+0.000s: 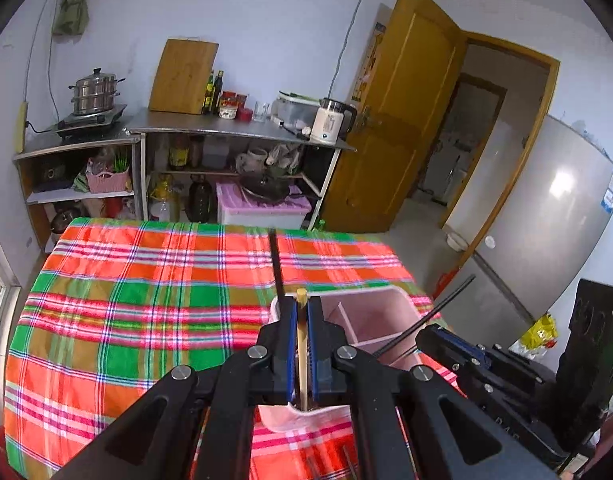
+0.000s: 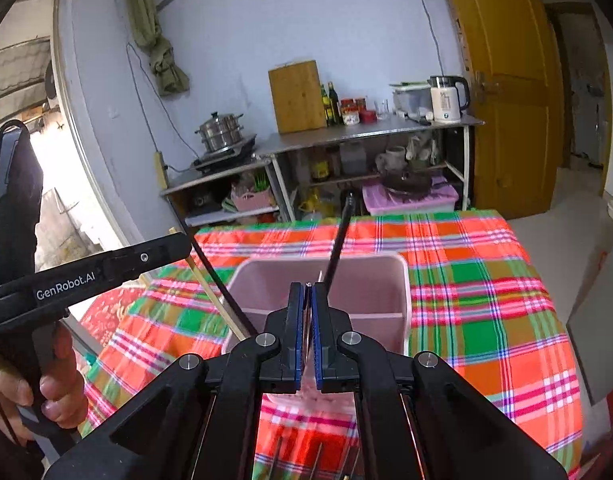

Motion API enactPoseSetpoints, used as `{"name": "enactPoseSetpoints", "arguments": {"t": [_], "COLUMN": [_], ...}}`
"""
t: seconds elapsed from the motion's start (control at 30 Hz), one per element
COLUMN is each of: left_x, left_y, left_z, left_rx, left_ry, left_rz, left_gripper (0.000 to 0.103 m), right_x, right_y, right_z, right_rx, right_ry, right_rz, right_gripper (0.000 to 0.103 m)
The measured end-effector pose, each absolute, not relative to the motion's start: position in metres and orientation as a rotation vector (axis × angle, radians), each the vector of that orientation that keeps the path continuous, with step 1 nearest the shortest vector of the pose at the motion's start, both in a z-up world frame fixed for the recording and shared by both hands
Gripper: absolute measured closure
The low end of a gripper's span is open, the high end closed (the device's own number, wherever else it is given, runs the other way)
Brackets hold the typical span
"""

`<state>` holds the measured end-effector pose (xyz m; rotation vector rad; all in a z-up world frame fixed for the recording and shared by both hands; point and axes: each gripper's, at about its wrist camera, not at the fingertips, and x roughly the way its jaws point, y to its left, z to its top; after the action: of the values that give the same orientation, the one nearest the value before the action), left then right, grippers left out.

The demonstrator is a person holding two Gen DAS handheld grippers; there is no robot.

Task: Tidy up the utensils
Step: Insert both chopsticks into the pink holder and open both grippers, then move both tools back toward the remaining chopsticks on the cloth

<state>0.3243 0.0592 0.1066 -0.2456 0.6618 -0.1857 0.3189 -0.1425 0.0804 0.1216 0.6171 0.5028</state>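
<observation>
We find both cameras mounted behind their tools, looking forward and slightly downward along the fingers, close above the pink bin (image 1: 370, 320) on the plaid-covered surface (image 1: 146, 300). The left wrist view sits just left of the bin and takes in the right tool (image 1: 446, 340) beside it. The right wrist view looks squarely over the bin (image 2: 318, 292), with the left tool (image 2: 178, 246) entering from its left. Both views share the bin, the surface beyond it, the steel shelving (image 1: 234, 130) behind and the yellow door (image 2: 506, 92).
</observation>
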Motion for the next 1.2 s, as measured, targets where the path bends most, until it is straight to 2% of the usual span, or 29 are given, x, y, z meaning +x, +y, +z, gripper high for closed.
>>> {"name": "enactPoseSetpoints", "arguments": {"t": [0.23,0.4,0.77,1.2], "left_x": [0.316,0.301,0.239,0.15], "left_y": [0.063,0.069,0.064,0.043], "left_z": [0.096,0.11,0.133,0.103], "left_rx": [-0.243,-0.244,-0.224,-0.199], "left_ry": [0.695,0.662,0.591,0.586], "left_rz": [-0.165,-0.156,-0.178,-0.22], "left_gripper": [0.098,0.091,0.091,0.091], "right_x": [0.314,0.3,0.25,0.172], "right_y": [-0.143,-0.15,-0.166,-0.2], "right_z": [0.079,0.093,0.112,0.092], "right_rx": [0.097,0.093,0.052,0.038], "right_ry": [0.645,0.611,0.555,0.541], "right_rz": [0.507,0.496,0.486,0.453], "right_gripper": [0.099,0.097,0.095,0.095]}}
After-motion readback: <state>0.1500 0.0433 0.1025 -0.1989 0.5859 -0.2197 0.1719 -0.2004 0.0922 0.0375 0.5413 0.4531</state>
